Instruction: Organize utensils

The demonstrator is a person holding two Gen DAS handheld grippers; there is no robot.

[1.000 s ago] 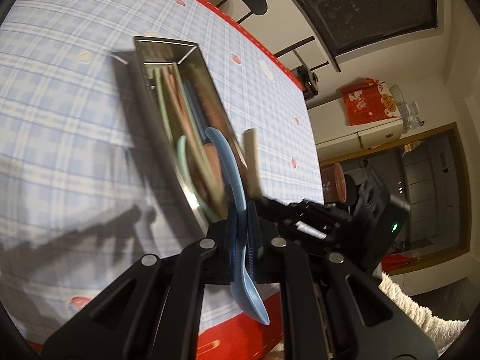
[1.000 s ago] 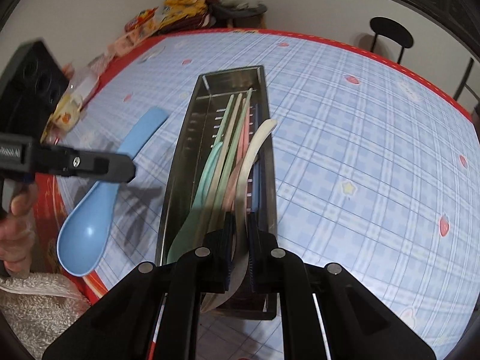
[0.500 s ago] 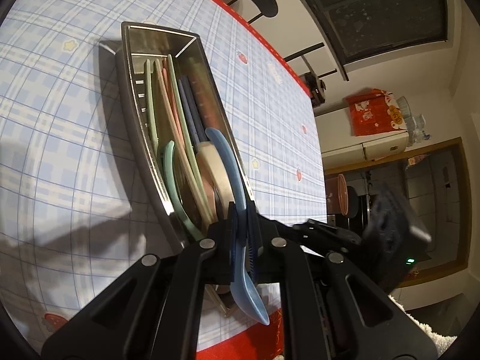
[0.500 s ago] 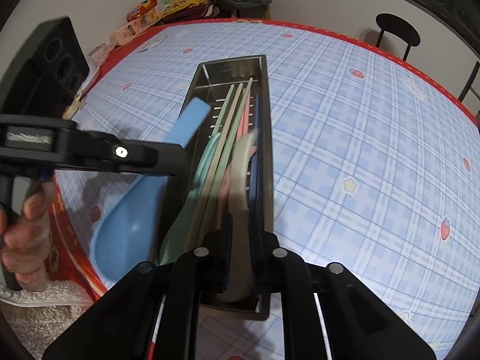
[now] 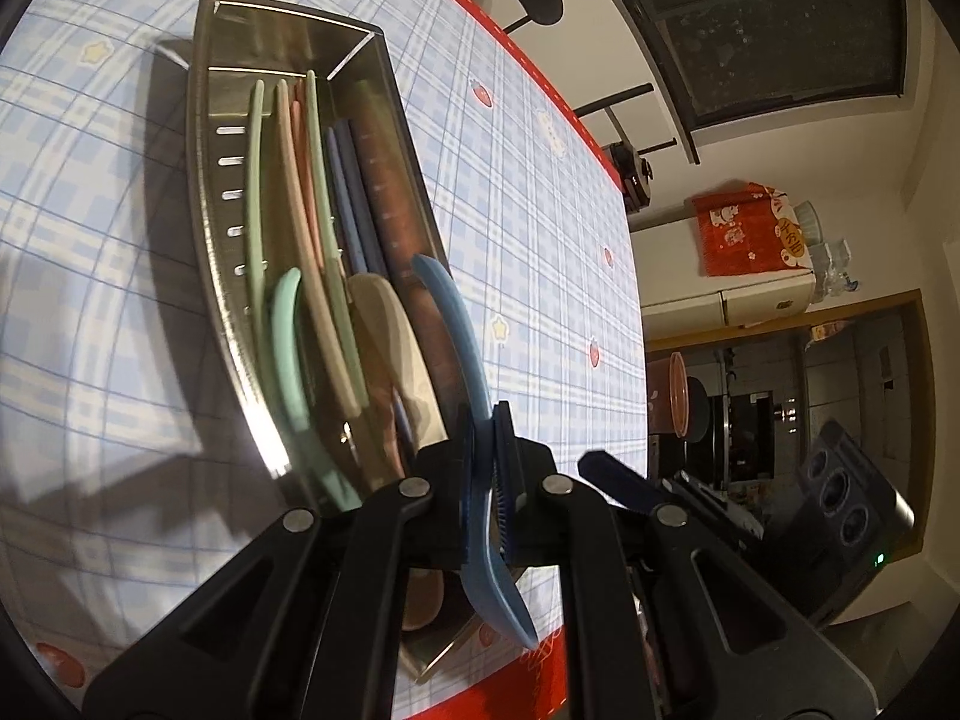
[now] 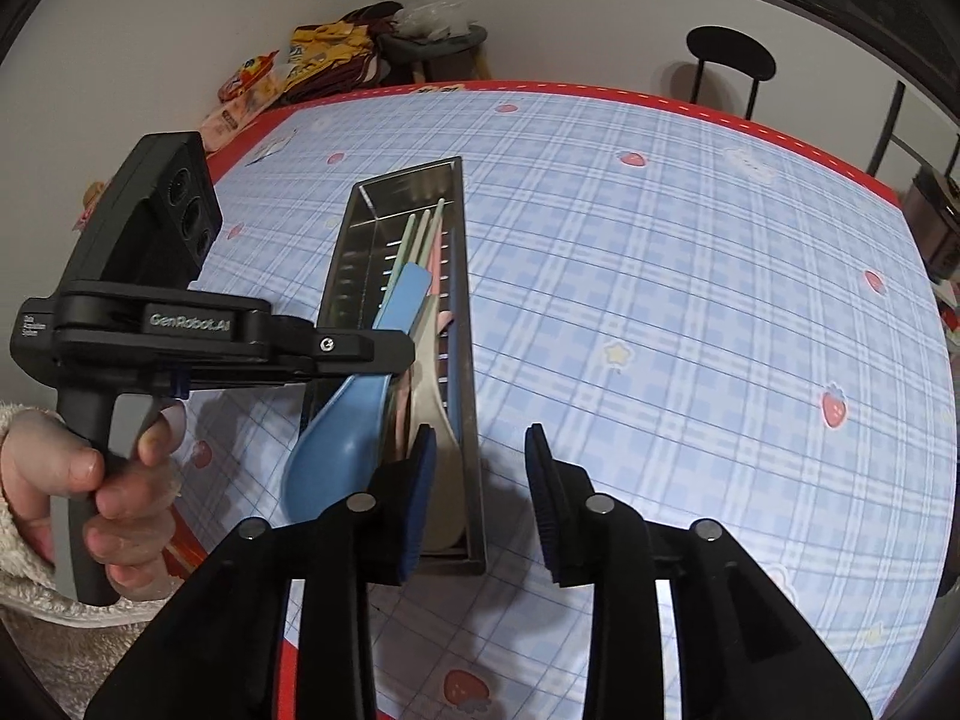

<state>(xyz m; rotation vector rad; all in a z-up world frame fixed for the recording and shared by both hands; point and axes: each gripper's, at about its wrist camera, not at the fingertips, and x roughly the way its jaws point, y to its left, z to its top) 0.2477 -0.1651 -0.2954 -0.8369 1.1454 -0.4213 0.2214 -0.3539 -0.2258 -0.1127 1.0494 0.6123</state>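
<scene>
We had the left gripper [image 5: 487,480] clamped on the blue spoon [image 5: 462,360], its handle reaching out over the steel tray [image 5: 207,192] on the checked tablecloth [image 5: 528,210]. Green, pink and cream utensils [image 5: 312,252] lay lengthwise inside. The spoon's bowl hung near us, possibly clear of the tray.

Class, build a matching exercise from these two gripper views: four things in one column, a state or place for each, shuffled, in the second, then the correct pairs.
Column 1
1. blue spoon
2. cream spoon
3. right gripper
4. metal tray

Column 2
A. open, holding nothing
B. lying inside the tray
C. clamped in the left gripper
D. resting on the checked tablecloth

Pairs: 1-C, 2-B, 3-A, 4-D
</scene>
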